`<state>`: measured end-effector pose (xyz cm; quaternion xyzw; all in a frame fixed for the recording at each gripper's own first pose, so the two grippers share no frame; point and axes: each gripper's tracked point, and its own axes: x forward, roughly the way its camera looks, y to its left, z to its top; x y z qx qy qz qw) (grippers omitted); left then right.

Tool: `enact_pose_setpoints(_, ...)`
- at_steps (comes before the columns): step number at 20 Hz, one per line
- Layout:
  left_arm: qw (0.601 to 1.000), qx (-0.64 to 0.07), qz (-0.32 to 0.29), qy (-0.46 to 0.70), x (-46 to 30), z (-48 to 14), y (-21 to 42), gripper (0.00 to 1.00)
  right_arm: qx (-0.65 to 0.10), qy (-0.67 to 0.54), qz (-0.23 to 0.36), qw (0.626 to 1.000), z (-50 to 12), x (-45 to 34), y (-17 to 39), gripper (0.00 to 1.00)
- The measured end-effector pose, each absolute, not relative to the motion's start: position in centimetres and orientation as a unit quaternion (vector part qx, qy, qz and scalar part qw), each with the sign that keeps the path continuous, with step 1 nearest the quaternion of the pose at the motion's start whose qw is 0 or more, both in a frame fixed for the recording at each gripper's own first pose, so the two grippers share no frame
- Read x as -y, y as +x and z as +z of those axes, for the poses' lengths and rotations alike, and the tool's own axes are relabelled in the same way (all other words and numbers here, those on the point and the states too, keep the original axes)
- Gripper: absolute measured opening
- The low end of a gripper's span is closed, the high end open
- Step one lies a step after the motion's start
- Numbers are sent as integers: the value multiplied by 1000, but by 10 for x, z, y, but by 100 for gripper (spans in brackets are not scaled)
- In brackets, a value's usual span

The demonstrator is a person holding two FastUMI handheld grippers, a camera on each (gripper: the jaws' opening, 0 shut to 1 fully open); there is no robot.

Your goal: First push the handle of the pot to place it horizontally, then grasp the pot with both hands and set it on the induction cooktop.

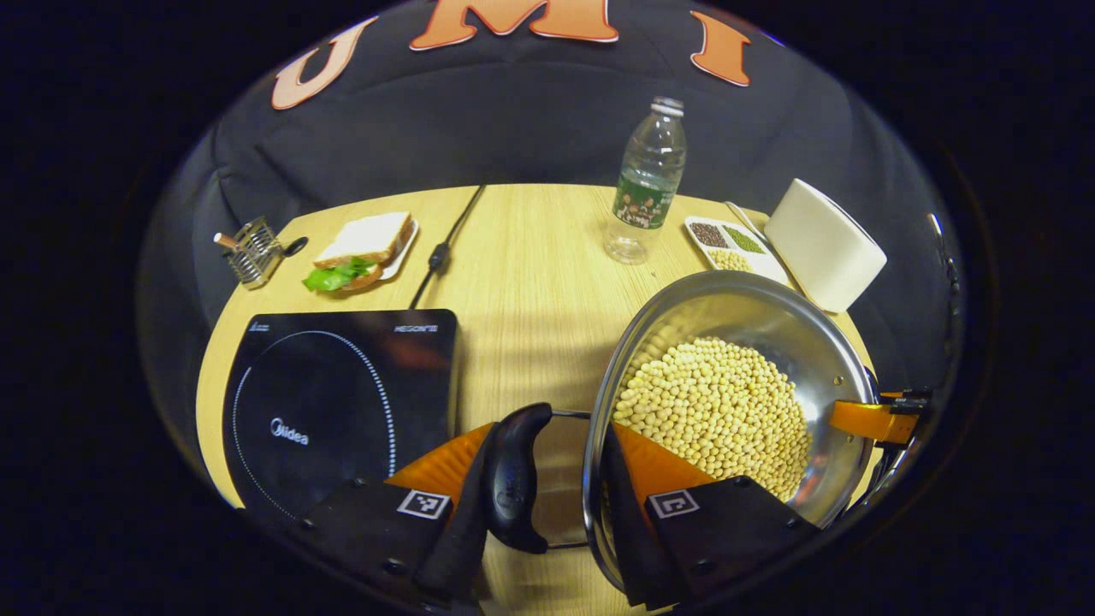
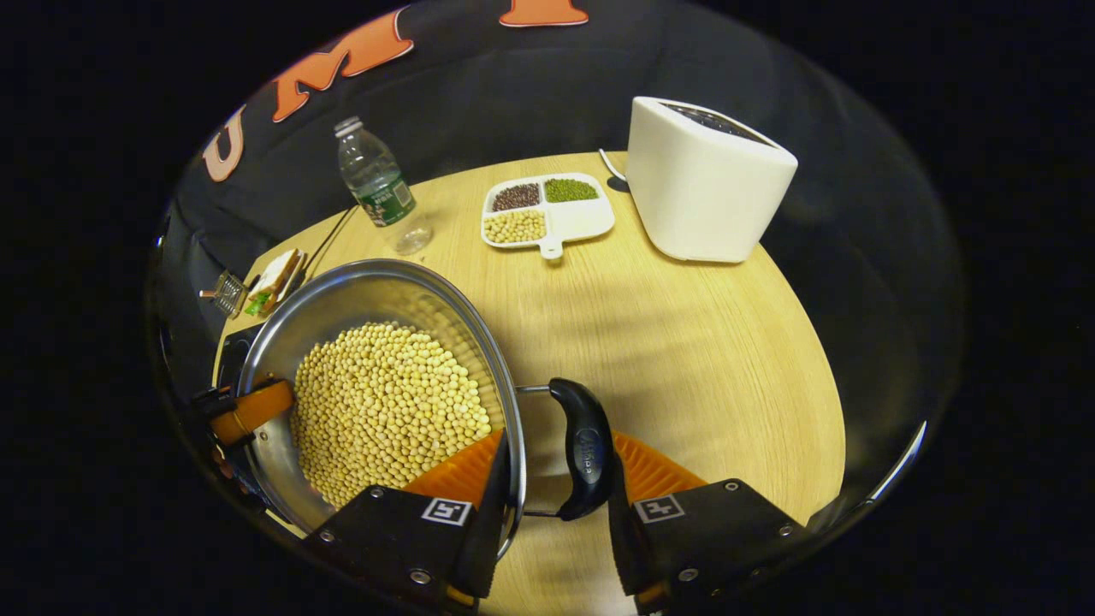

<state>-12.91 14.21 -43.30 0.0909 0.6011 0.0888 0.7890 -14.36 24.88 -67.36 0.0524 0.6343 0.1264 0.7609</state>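
Left gripper view: the left tool (image 1: 547, 479) straddles the pot's (image 1: 770, 321) black handle (image 1: 516, 475) and rim, holding them; the bean-filled pot sits right of the induction cooktop (image 1: 338, 402) on the worktop (image 1: 530, 274).

Right gripper view: the right tool (image 2: 552, 492) likewise grips the opposite handle (image 2: 584, 449) and rim.

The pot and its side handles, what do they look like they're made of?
The pot looks like polished stainless steel: its inner wall mirrors the beans. The handle looks like glossy black moulded plastic on thin metal wire, though Bakelite or rubber cannot be ruled out.
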Motion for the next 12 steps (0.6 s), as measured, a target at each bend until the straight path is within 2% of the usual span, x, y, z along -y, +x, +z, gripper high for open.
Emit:
enact_pose_setpoints(2, 794, -593, 99, 94, -145, -413, -131, 69, -619, 49, 141, 771, -677, -251, -142, 51)
enact_pose_setpoints(3, 795, -590, 106, 92, -148, -401, -133, 69, -610, 46, 151, 776, -678, -252, -140, 55)
enact_pose_setpoints(7, 811, -557, 157, 82, -167, -338, -137, 70, -572, 40, 203, 794, -679, -248, -125, 55)
enact_pose_setpoints(8, 816, -547, 170, 82, -172, -322, -138, 70, -564, 41, 216, 796, -679, -247, -122, 50)
enact_pose_setpoints(9, 814, -546, 180, 84, -176, -308, -142, 70, -556, 41, 229, 798, -682, -248, -119, 54)
enact_pose_setpoints(12, 820, -527, 206, 84, -187, -266, -144, 70, -536, 39, 263, 802, -683, -245, -105, 54)
